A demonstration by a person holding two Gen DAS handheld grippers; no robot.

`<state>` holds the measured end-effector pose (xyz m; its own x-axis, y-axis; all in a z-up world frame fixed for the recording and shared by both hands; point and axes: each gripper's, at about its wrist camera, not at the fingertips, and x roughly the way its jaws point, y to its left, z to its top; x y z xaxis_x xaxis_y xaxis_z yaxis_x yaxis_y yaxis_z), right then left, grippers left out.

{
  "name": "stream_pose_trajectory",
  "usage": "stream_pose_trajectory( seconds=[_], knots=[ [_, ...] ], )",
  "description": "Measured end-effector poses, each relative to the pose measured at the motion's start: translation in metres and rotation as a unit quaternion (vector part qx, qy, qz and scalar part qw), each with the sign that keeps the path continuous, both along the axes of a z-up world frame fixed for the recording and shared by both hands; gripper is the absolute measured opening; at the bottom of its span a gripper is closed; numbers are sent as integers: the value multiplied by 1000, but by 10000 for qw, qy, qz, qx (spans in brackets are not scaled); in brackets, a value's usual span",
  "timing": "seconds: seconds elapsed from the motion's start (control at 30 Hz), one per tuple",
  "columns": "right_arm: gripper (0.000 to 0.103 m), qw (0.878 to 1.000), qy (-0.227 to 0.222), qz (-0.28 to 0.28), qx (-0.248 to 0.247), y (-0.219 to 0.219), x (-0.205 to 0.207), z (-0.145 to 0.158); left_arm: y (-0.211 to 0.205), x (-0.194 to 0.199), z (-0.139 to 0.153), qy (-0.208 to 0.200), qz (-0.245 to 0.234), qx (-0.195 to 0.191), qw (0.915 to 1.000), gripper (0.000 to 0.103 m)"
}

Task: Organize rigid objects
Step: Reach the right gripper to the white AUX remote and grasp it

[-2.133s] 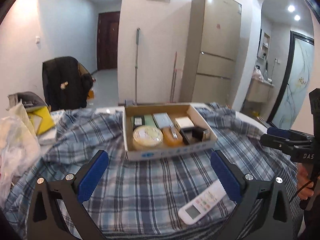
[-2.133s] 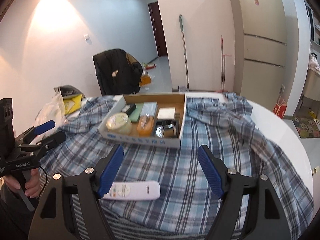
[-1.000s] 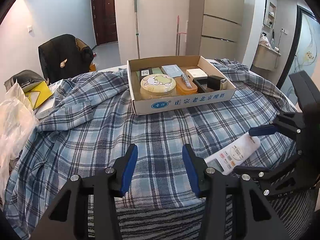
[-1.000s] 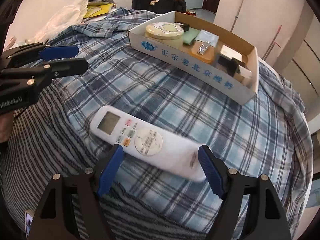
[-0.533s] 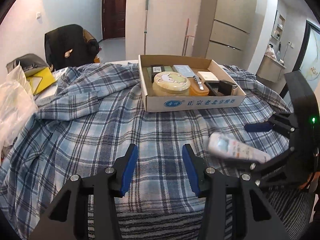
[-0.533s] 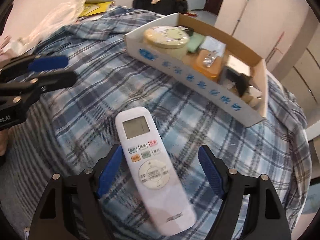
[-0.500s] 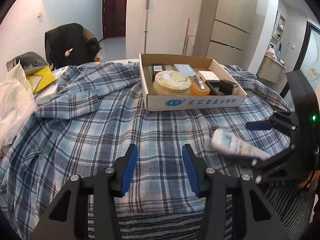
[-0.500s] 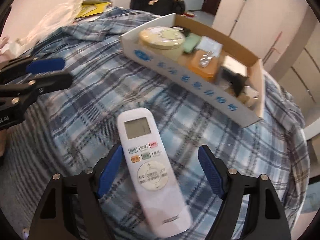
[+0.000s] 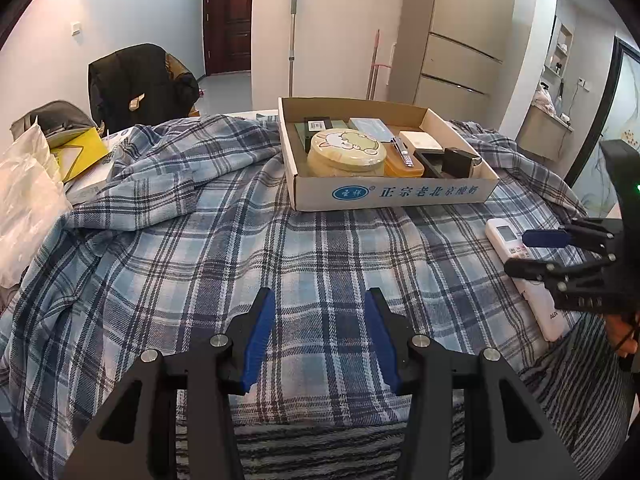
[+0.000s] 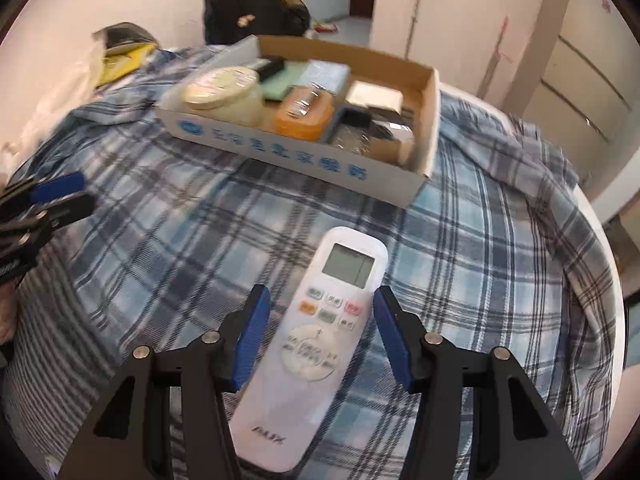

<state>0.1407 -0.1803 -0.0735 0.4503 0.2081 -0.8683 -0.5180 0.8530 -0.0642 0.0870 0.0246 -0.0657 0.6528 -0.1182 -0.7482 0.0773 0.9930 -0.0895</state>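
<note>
Item: remote (image 10: pixel 320 344), lying on the plaid cloth (image 10: pixel 200 240). Your right gripper (image 10: pixel 320 332) has just been closing around it, pads not yet touching; box (image 10: pixel 424 148) awaits. Left gripper (image 9: pixel 316 336) half-open, empty.

Home: fridge (image 9: pixel 460 40), entrance door (image 9: pixel 228 16)

Left tongs: my black two-finger left tongs with blue pads (image 9: pixel 318 332) point forward and down; their fingers stand partly apart with nothing between them.
Left tongs from the right camera: I see them at the left edge (image 10: pixel 60 196), blue pad uppermost, lying on their side.
Right tongs: my black right tongs with blue pads (image 10: pixel 320 334) angle steeply down; their jaws have just been closing, with a white remote between them and gaps still on both sides of it.
Right hand: I glimpse part of it (image 9: pixel 622 330) under the tool at the far right.
</note>
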Motion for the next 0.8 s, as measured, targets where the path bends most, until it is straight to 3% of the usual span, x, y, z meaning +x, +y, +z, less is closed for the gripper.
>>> stream_pose_trajectory(
  seconds=[0.2, 0.47, 0.6, 0.8],
  knots=[
    [42, 9994, -108, -323, -113, 1, 4, -2, 1, -1, 0, -12, 11, -24, 10000, 49],
    [43, 9976, 9, -685, 114, -5, 4, -4, -1, -3, 0, -12, -35, -22, 10000, 49],
    [43, 9906, 391, -1223, 481, -14, 4, -8, -1, -3, 0, -8, -38, -23, 10000, 49],
    [39, 9843, 327, -1596, 673, -22, 7, -12, 1, -4, -1, 6, 9, -26, 10000, 49]
  ],
)
